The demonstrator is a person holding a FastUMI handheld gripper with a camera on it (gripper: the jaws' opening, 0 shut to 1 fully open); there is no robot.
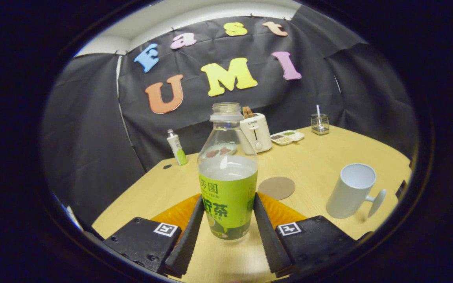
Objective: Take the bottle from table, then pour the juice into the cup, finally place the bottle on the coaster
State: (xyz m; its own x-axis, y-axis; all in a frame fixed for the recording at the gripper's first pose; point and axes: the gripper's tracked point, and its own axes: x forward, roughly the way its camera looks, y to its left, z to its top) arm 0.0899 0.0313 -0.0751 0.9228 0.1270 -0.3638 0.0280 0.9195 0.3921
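The uncapped juice bottle stands upright between the fingers of the gripper, which press its green label from both sides, low on the body. It seems tipped a touch, its base apparently just off the wooden table, though I cannot tell for certain. With no cap on and liquid above the label, any jerk or early tilt could slop juice before it reaches the white cup, near the table's right edge. The low grip may let it pivot. The gripper points level, straight ahead; the round coaster lies just beyond the bottle
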